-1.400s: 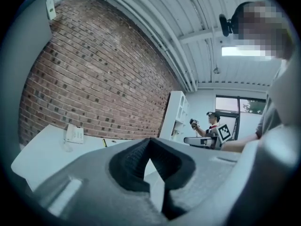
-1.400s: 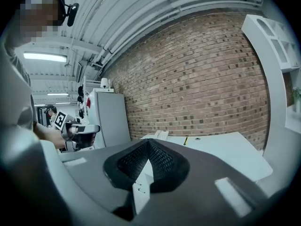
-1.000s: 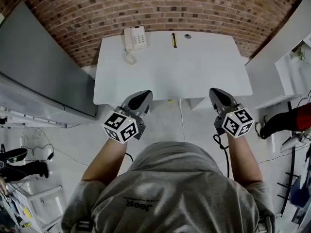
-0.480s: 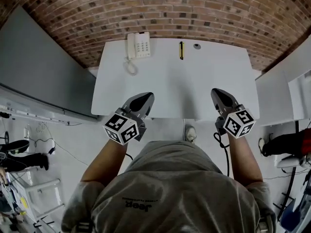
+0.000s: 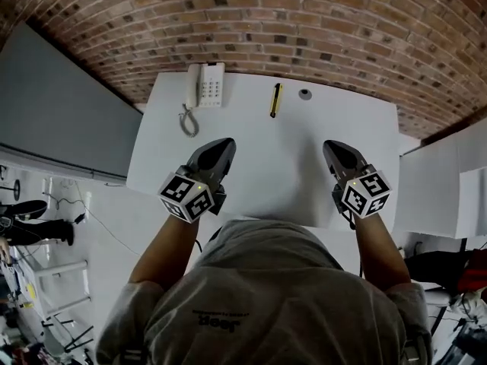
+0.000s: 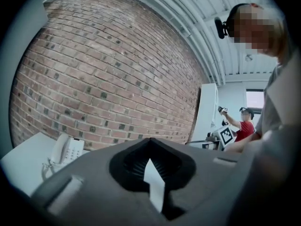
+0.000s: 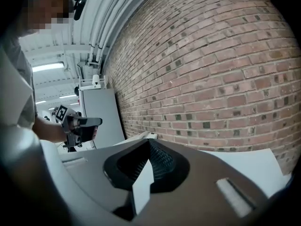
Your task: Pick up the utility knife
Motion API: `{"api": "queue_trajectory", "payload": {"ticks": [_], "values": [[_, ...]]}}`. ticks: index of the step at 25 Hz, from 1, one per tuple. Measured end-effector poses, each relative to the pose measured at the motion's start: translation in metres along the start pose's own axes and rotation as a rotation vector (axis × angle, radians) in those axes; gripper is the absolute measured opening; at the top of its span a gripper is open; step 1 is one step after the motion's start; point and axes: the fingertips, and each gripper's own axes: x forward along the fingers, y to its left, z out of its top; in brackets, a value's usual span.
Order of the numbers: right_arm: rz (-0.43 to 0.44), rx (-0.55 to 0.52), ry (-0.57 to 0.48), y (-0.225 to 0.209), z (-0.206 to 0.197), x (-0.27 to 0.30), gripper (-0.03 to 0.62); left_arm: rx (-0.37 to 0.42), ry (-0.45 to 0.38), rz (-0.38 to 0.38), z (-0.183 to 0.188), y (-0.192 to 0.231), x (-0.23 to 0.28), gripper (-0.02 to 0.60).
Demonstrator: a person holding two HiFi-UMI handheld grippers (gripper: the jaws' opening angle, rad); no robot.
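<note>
My left claw [image 5: 222,145] is shut. In the left gripper view its 2 jaws meet at the tip. Behind the tip only the small ribbed hollow stays open, and all that shows through it is a sliver of white table [image 5: 259,166]. My right claw [image 5: 332,148] is shut the same way: the right gripper view shows its 2 jaws closed tip to tip with nothing gripped between them. So I hold 2 empty claws, side by side and well apart, over the near half of the table, both pointing toward the brick wall [image 5: 304,21].

The utility knife [image 5: 275,99] lies flat near the far edge of the table, close to the wall. It is slim and dark with a yellow side, and its length runs away from me. In the head view it sits roughly midway between the lines of my 2 claws and well apart from both.

To the left of the knife stands a white desk telephone [image 5: 207,84], its coiled cord trailing toward me. The left gripper view also catches it at lower left. Just right of the knife sits 1 small round dark thing [image 5: 305,94], too small for me to tell what it is.
</note>
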Motion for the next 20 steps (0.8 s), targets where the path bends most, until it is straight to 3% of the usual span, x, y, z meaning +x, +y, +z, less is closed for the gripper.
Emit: {"api": "queue_trajectory", "payload": {"ticks": [6, 12, 20], "values": [[-0.05, -0.012, -0.044, -0.018, 0.021, 0.023, 0.009, 0.049, 0.012, -0.011, 0.015, 0.033, 0.02, -0.002], [-0.151, 0.014, -0.063, -0.008, 0.023, 0.024, 0.009, 0.058, 0.043, -0.1, 0.016, 0.053, 0.019, -0.002], [-0.193, 0.02, -0.07, -0.007, 0.031, 0.023, 0.03, 0.053, 0.029, -0.126, 0.026, 0.064, 0.018, -0.002]]}}
